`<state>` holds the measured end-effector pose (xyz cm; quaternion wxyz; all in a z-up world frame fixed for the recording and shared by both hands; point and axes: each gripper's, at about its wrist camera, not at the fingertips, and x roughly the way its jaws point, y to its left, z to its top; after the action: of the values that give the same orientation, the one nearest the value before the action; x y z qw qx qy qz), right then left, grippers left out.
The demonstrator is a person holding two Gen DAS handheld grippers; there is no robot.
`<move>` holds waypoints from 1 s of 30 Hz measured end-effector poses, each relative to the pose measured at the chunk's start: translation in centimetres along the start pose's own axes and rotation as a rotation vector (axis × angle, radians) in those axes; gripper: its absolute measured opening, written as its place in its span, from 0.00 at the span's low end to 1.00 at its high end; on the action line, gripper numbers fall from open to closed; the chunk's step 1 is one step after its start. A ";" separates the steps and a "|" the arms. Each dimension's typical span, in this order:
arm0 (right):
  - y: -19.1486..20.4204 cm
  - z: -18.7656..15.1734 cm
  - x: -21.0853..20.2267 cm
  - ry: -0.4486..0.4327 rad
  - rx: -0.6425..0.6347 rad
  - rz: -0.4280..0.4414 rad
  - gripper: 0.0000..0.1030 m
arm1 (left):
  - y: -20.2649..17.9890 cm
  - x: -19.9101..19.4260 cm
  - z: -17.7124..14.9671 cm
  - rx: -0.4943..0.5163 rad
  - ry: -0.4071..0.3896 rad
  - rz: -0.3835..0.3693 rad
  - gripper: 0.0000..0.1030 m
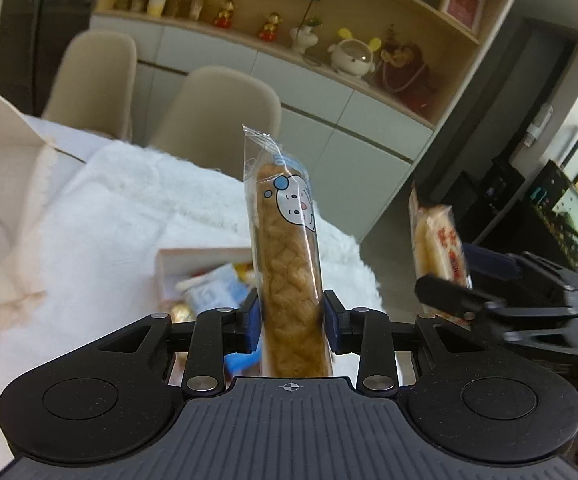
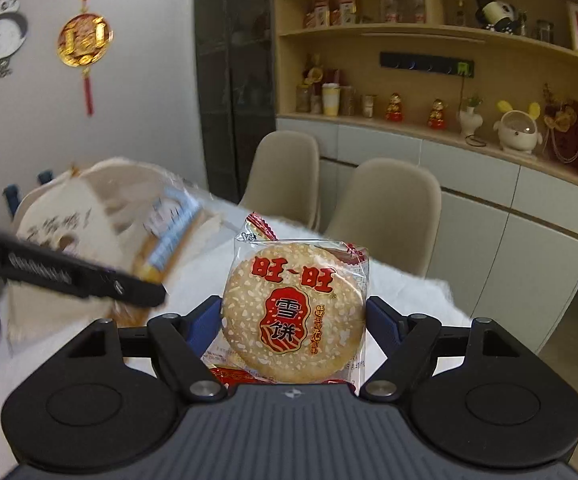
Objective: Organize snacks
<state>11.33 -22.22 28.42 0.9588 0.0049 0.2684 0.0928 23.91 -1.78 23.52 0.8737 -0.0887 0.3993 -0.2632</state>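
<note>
My left gripper [image 1: 291, 318] is shut on a long braided bread stick [image 1: 289, 264] in a clear wrapper with a cartoon face, held upright above the white fluffy cloth [image 1: 129, 208]. My right gripper [image 2: 295, 316] is shut on a round rice cracker packet [image 2: 293, 312] with red Chinese lettering. In the left wrist view the right gripper [image 1: 461, 300] shows blurred at the right with its cracker [image 1: 437, 240]. In the right wrist view the left gripper's finger [image 2: 81, 276] and its snack [image 2: 169, 232] show blurred at the left. A white box [image 1: 205, 276] with several snacks sits below.
Two beige chairs [image 1: 217, 120] stand behind the table. A cream cloth bag [image 2: 73, 232] lies at the left of the table. A cabinet with shelves of ornaments [image 2: 489, 128] lines the back wall.
</note>
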 end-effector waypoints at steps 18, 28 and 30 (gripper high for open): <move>-1.5 -4.5 12.7 0.185 0.240 0.015 0.76 | 5.6 4.1 -9.0 -0.093 -0.005 0.157 0.36; 5.3 -19.3 6.7 0.198 0.131 -0.207 0.80 | 2.2 4.2 -22.3 0.054 0.015 0.236 0.35; 5.7 -22.3 6.1 0.229 0.120 -0.214 0.80 | 1.5 4.3 -24.6 0.040 0.023 0.239 0.35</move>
<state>3.93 -16.44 6.59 0.9244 0.0228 0.3798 -0.0261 8.51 -1.47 3.82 0.8959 -0.0201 0.4116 -0.1663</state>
